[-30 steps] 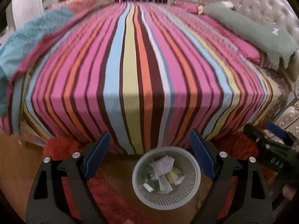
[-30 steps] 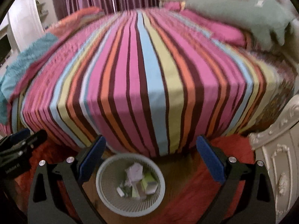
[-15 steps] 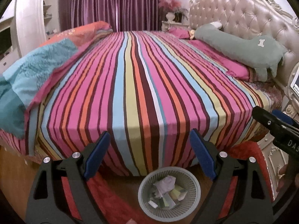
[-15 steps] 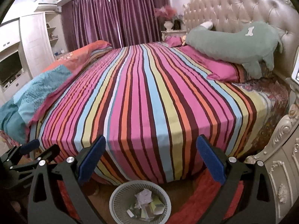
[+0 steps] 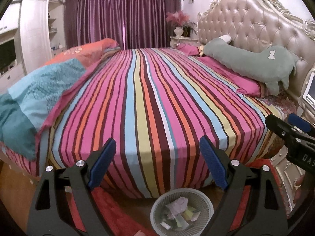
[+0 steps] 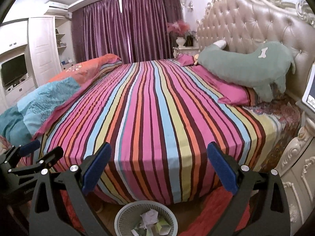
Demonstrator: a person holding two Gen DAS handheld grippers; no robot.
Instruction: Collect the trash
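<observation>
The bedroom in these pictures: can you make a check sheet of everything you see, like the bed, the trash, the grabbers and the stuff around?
Surface: striped bed sheet; no trash seen on it.
Job's things: white mesh wastebasket on the floor at the bed's near edge, with crumpled paper and scraps inside.
Clutter: teal and orange quilt bunched along the bed's left edge; green dog-shaped pillow and pink pillow by the headboard.
Grippers: left gripper and right gripper both open, nothing between the fingers, above the basket.
Cables: nothing seen.
Surroundings: tufted headboard, purple curtains, vase of flowers on a nightstand, red rug.
</observation>
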